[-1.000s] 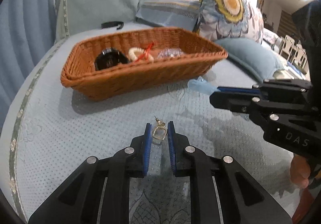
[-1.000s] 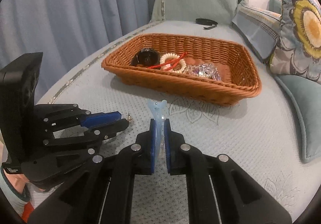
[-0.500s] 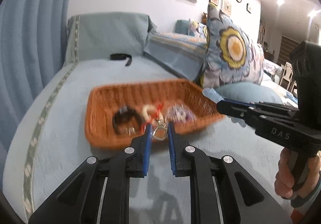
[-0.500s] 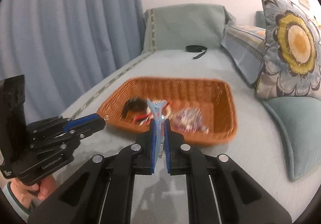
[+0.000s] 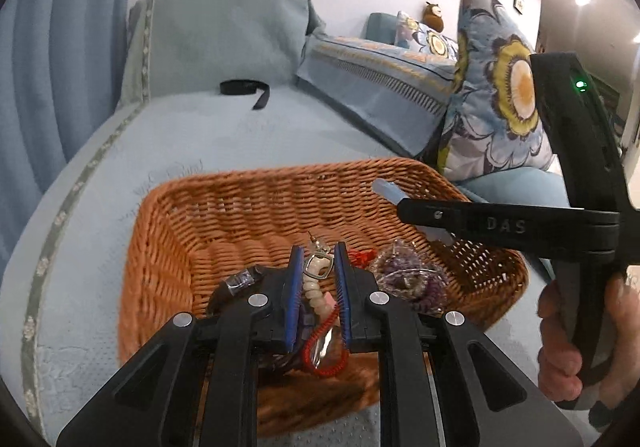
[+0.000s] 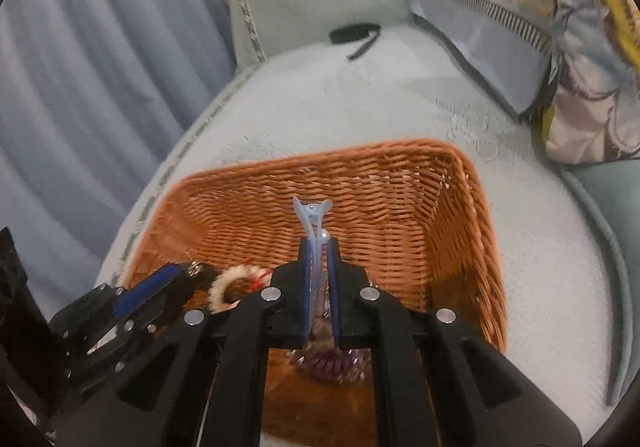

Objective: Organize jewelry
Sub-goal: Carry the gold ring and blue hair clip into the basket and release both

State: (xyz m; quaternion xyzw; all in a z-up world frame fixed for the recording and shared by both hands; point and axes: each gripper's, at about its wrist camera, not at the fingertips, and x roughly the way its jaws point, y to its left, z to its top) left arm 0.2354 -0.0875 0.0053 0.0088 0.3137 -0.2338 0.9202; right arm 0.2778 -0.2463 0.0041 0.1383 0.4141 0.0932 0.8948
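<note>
Left gripper: the left gripper (image 5: 317, 267) was clamped on a small silver earring (image 5: 318, 266), its post sticking up past the fingertips.

Right gripper: the right gripper (image 6: 319, 247) was pinched shut on a pale blue hair clip (image 6: 312, 217), whose forked tail stood out beyond the pads.

Basket: a wicker basket (image 5: 256, 199) sat on the light blue bedspread (image 5: 168, 135), directly below and ahead of both grippers.

Contents: a white bead bracelet (image 5: 314, 293) with a red cord (image 5: 320, 343), a purple beaded piece (image 5: 412, 279) and a dark band (image 5: 240, 281) lay along the near side of the basket floor.

Key relation: both held pieces hung above the basket interior, so the drop direction was straight down. The earring was over the near left part, above the bracelet; the clip was further right, its long axis pointing toward the far wall.

Nearer hand: by the pictures, neither was clearly lower; the left appeared closer to the near rim.

Judged next step: releasing each piece into the basket looked like the move in hand.

Risk: the earring was tiny and could lodge in the weave.
</note>
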